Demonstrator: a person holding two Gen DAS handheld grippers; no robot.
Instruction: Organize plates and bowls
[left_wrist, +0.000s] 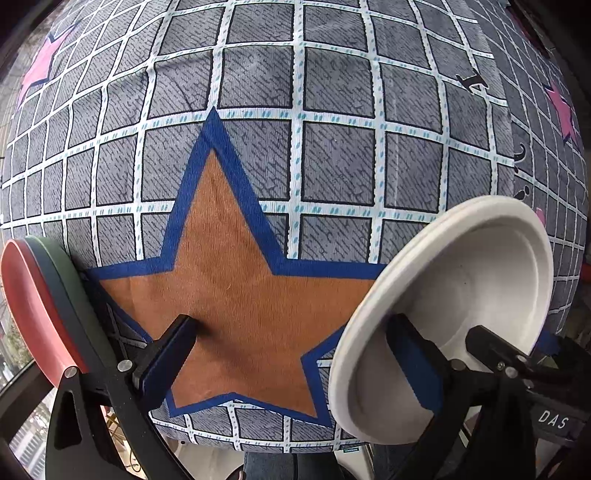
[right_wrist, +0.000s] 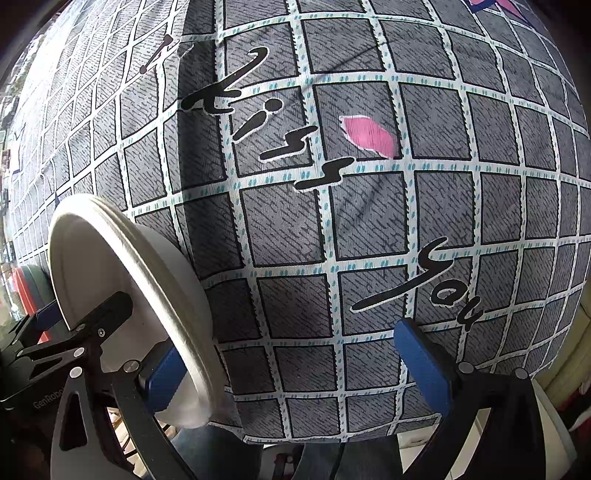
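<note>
Claws are both gaping, empty: left claw (left_wrist: 295, 354) and right claw (right_wrist: 295, 354) are straddling white plate (left_wrist: 454, 317) at 3 o'clock; narrowing evenly should avoid tilting.

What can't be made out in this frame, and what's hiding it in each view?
- Left wrist view: the red and dark plates are cut off by the left edge; their count is unclear.
- Both views: whether either gripper actually grips the white plates; the rims hide the contact.
- Right wrist view: the white plates' far side is hidden.
</note>
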